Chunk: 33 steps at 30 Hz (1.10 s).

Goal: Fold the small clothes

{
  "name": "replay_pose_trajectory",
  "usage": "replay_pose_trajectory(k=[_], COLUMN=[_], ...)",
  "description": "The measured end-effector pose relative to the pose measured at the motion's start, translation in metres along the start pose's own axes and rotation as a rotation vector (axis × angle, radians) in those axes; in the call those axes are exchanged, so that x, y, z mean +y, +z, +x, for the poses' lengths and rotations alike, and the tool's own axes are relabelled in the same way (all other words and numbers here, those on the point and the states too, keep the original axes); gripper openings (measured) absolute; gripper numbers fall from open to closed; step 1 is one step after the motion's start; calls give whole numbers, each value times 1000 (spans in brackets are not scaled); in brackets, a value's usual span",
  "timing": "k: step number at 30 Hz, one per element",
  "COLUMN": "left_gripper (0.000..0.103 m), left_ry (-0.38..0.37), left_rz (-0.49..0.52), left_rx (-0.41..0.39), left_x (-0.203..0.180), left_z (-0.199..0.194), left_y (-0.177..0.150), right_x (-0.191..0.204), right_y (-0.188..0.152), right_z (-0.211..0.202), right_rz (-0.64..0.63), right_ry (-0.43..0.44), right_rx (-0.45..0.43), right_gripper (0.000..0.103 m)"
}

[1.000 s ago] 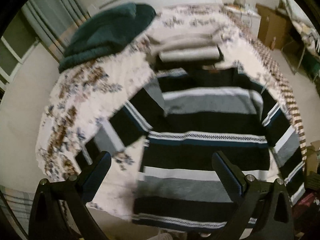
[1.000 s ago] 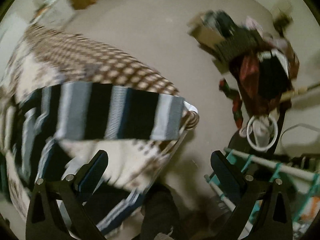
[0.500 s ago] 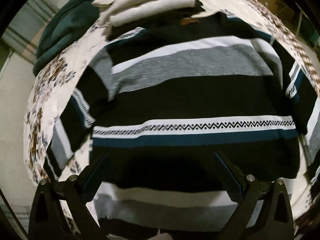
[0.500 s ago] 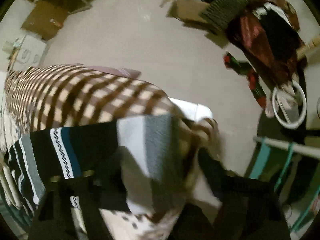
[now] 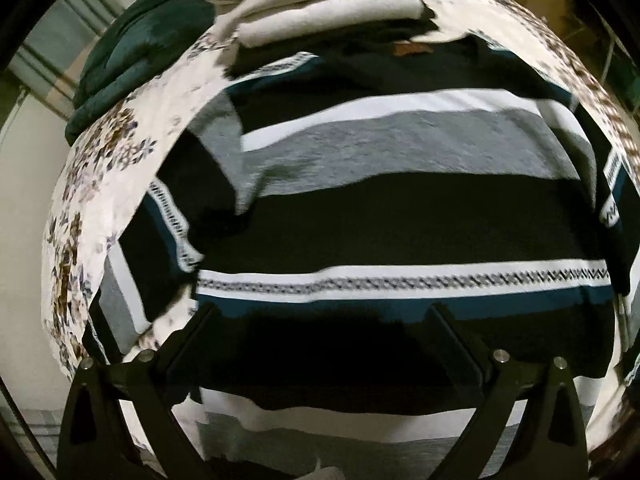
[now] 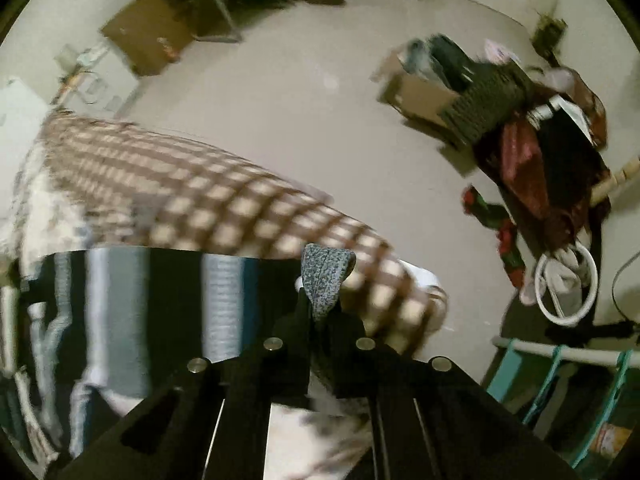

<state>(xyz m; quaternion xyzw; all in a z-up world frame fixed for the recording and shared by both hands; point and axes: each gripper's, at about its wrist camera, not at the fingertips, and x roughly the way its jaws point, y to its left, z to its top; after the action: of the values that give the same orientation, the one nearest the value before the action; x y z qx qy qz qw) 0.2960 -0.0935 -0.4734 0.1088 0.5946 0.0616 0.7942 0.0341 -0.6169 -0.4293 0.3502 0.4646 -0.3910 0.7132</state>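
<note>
A striped sweater (image 5: pixel 400 200) in black, grey, white and teal lies spread flat on the bed, neck at the far end. My left gripper (image 5: pixel 320 320) is open, its jaws wide apart low over the sweater's lower body. In the right wrist view my right gripper (image 6: pixel 320 312) is shut on the grey cuff end of the sweater's sleeve (image 6: pixel 326 276), which sticks up between the fingers. The rest of the sleeve (image 6: pixel 160 304) stretches left across the bed.
A floral bedspread (image 5: pixel 100 184) covers the bed, with a brown checked side (image 6: pixel 224 208). Folded beige clothes (image 5: pixel 320 4) and a teal blanket (image 5: pixel 144 40) lie at the far end. On the floor are a cardboard box (image 6: pixel 420 92), a clothes pile (image 6: pixel 540 152) and a drying rack (image 6: pixel 560 360).
My left gripper has moved down and forward over the sweater's body. My right gripper has moved onto the sleeve end and closed on the cuff.
</note>
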Motion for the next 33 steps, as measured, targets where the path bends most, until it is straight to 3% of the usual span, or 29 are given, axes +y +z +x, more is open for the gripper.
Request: replay_pose_trajectory(k=[3,7,10,15,20,24,27,31,33], left_gripper=[103,103,103,103,103,103,103,103,103], left_ry=[7,31,56,111,146,167,166,158,151], left_rz=[-33,-99,-161,-266,-360,-408,-437,-473,-486], left_rx=[-2,-3,-4,6,59,74,93,90,88], left_x=[23,65,99,157,208,238,253,273,281], left_z=[0,3,8,24,51,67,79,86,87], left_y=[0,2,1,-7,-21,-29,-32,-33,-34], right_x=[50,152,259,440,579,632,651,652,646], right_y=[1,-9,-40,-138,-277,-375,-424,-445,-435], right_z=[-40,-79,-89,-71,-25,-12,2,25,28], right_rz=[-43,-154,-302,-580,-878,-1082,-1183,-1211,-1156], right_ry=[96,242,360,482,455,445,398,338,351], right_rx=[-10,7,49,130,238,276,287,337,403], right_gripper=[6,6,6,6,6,6,6,7,15])
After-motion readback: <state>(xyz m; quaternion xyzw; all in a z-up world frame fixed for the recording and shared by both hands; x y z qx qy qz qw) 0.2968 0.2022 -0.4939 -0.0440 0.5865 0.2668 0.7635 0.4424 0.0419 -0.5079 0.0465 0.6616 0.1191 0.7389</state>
